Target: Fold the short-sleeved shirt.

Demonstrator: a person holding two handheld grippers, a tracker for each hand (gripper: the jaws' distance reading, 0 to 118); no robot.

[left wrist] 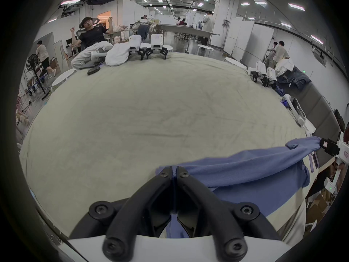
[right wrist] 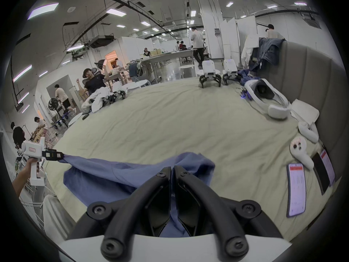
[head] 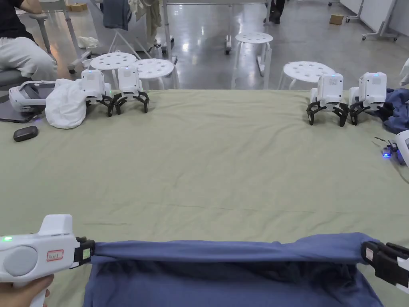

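We held the blue shirt stretched between us at the near edge of the green-covered table. The left gripper pinched one end, the right gripper the other, both sets of jaws closed on cloth.

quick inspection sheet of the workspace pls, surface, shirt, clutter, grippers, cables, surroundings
surface: green sheet, lightly creased
job's things: blue shirt stretched between both grippers at the near edge
clutter: spare grippers, white cloth, headset, black case, dark garment
grippers: left gripper and right gripper, jaws shut on shirt
cables: small wired device with a blue light
surroundings: white stools, seated person
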